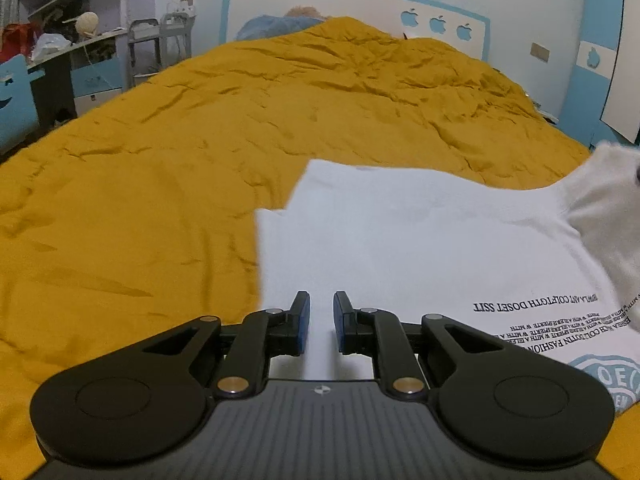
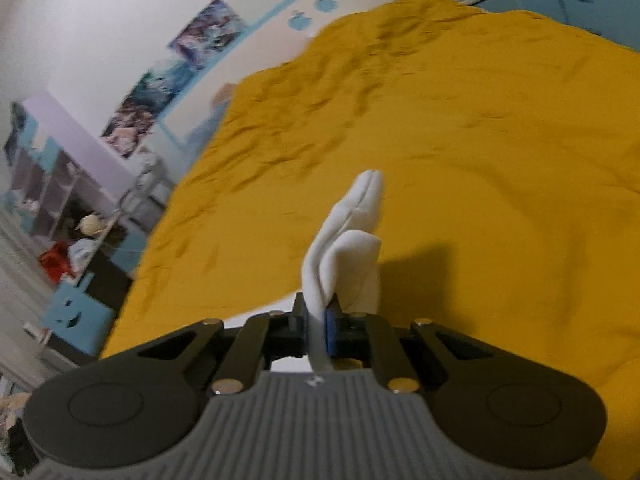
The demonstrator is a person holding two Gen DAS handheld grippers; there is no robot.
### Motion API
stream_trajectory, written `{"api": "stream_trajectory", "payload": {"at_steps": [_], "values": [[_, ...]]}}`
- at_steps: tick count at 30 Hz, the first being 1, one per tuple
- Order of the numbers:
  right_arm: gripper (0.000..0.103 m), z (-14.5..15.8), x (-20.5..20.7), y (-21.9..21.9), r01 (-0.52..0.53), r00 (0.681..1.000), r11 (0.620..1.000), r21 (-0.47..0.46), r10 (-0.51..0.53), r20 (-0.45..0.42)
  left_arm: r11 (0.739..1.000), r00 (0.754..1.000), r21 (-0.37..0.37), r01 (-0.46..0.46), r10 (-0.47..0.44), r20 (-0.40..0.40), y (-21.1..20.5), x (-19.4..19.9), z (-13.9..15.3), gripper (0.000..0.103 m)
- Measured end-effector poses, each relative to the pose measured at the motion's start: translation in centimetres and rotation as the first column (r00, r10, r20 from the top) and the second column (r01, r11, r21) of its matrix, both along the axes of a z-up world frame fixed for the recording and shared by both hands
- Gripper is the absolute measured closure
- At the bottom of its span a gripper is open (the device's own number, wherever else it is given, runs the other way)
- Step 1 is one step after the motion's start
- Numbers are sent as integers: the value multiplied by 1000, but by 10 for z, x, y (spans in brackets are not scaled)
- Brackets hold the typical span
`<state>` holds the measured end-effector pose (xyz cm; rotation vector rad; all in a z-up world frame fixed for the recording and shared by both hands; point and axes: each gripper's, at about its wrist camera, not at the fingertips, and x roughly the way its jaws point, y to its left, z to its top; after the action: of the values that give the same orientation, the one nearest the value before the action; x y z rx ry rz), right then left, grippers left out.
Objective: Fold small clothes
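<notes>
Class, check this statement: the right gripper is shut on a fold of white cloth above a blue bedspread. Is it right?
Not quite: the bedspread is mustard yellow, not blue, as the right wrist view shows. The right gripper is indeed shut on a fold of white cloth.

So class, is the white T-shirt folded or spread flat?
Partly folded: the T-shirt shows a stepped, doubled left edge, and the right gripper lifts a bunched piece.

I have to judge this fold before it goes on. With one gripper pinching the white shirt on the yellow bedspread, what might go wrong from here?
1. The right gripper pinches only a bunched edge of the shirt; the cloth may slip out.
2. The left gripper has a gap between its fingers and shows no grip, so the pull may drag the whole shirt across the bedspread.
</notes>
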<state>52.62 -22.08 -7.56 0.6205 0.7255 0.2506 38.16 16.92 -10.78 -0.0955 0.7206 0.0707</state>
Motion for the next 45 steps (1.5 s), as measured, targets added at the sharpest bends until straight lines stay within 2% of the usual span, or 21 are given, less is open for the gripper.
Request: {"api": "stream_trajectory", "payload": {"at_steps": [3, 7, 9, 14, 18, 22, 27, 32, 33, 35, 40, 42, 45], "values": [[100, 20, 2, 50, -36, 999, 999, 20, 36, 15, 1000, 1000, 2, -4, 4, 6, 14, -7, 14, 86], [100, 30, 2, 123, -74, 997, 997, 12, 74, 21, 998, 999, -45, -32, 33, 15, 38, -11, 26, 86], [100, 28, 5, 159, -94, 996, 996, 14, 93, 11, 996, 998, -70, -50, 52, 19, 47, -10, 26, 86], [100, 19, 5, 245, -148, 989, 987, -66, 148, -3, 991, 998, -117, -67, 69, 10, 65, -6, 18, 86], [100, 8, 0, 287, -177, 984, 981, -74, 177, -11, 987, 997, -141, -72, 72, -4, 74, -4, 7, 86], [100, -3, 5, 324, -192, 981, 970, -151, 192, -9, 983, 996, -160, -92, 90, -17, 80, -3, -3, 86], [100, -30, 14, 356, -195, 981, 943, -270, 189, -48, 977, 995, -189, -97, 93, -28, 85, -2, -11, 86], [99, -56, 25, 373, -284, 957, 911, -299, 254, -137, 975, 995, -200, -98, 94, -29, 88, -3, -9, 86], [94, -57, 24, 374, -296, 954, 906, -303, 264, -142, 974, 995, -206, -99, 95, -27, 89, -4, -7, 85], [88, -48, 17, 372, -317, 948, 898, -305, 295, -118, 967, 995, -235, -100, 97, -28, 93, -8, -3, 85], [87, -6, -19, 359, -389, 914, 865, -316, 406, -14, 941, 997, -329, -76, 79, -3, 98, -27, 12, 78], [87, 11, -40, 348, -393, 903, 860, -326, 427, 38, 921, 997, -383, -70, 78, 7, 102, -38, 18, 78], [84, 29, -74, 322, -380, 893, 859, -343, 437, 105, 873, 998, -485, -54, 65, 6, 110, -52, 21, 75]]}}
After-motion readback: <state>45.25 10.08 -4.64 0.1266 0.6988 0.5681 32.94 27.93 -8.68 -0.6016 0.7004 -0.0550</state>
